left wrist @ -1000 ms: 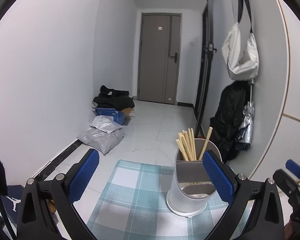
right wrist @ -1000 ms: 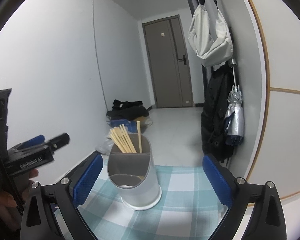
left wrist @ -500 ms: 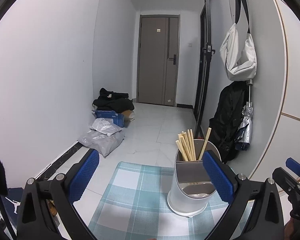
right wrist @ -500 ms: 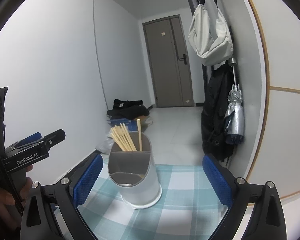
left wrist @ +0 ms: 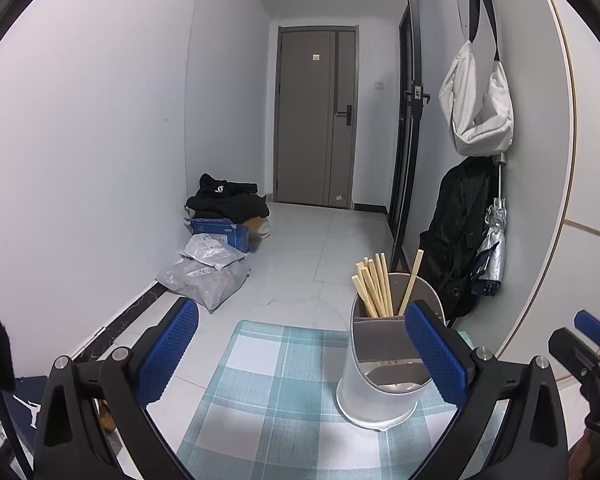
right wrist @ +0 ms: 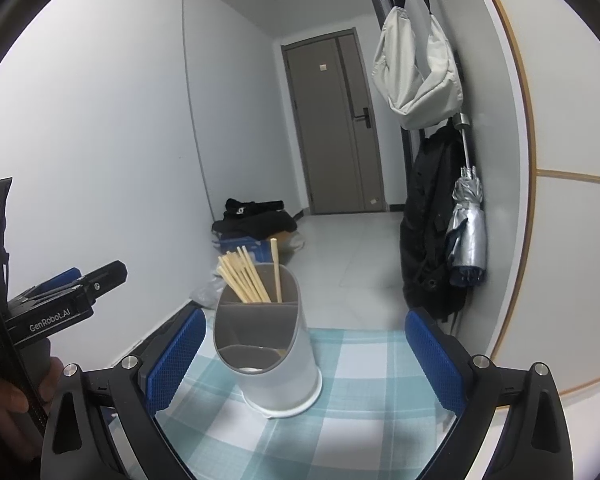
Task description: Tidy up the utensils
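A white two-compartment utensil holder (left wrist: 380,384) (right wrist: 272,352) stands on a teal checked cloth (left wrist: 268,400) (right wrist: 360,408). Several wooden chopsticks (left wrist: 374,290) (right wrist: 246,280) stand in its far compartment. The near compartment holds something metallic I cannot make out. My left gripper (left wrist: 300,350) is open and empty, with the holder beside its right finger. My right gripper (right wrist: 304,354) is open and empty, with the holder between its fingers, nearer the left one. The left gripper's body shows at the left of the right wrist view (right wrist: 60,300).
The table's far edge drops to a white tiled floor. Plastic bags (left wrist: 208,272), a blue box (left wrist: 220,232) and black clothes (left wrist: 226,200) lie by the left wall. A black coat (left wrist: 456,240), an umbrella (left wrist: 490,256) and a white bag (left wrist: 476,108) hang at the right.
Both grippers have tilted slightly upward and drifted; the holder sits a little lower in both views. Nothing was picked up or released.
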Tool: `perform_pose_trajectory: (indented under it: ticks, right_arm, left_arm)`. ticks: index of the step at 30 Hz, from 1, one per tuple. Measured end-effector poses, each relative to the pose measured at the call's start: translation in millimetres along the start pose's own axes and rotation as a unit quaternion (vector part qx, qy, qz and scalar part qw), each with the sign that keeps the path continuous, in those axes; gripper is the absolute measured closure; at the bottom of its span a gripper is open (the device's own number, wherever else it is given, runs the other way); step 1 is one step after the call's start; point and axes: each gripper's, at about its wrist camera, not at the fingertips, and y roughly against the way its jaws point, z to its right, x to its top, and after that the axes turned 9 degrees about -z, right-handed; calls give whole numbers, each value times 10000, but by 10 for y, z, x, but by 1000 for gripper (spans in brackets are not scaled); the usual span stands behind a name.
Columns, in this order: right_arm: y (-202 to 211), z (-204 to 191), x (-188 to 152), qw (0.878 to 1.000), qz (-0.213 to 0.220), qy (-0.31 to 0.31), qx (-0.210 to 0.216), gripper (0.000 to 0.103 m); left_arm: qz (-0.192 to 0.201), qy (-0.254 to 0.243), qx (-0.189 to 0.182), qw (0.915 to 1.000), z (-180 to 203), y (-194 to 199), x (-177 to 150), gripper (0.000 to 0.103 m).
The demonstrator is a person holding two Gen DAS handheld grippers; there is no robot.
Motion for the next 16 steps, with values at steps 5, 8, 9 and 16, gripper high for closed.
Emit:
perform_pose_trajectory:
  ticks: [5, 8, 9, 16]
  right_arm:
    - [0, -6, 3, 10000, -14, 1, -15, 2]
    - [-1, -7, 2, 10000, -11, 6, -20, 2]
    - [-3, -7, 5, 10000, -15, 5, -20, 2]
    - [-8, -12, -7, 10000, -45, 18, -17, 2]
  left_arm:
    - [-5, -31, -15, 10000, 8, 2, -6, 1]
    - [-1, 44, -63, 10000, -14, 13, -1, 1]
    - [-2, 55, -64, 10000, -15, 8, 4, 1]
    - [-47, 61, -64, 10000, -21, -25, -2, 1]
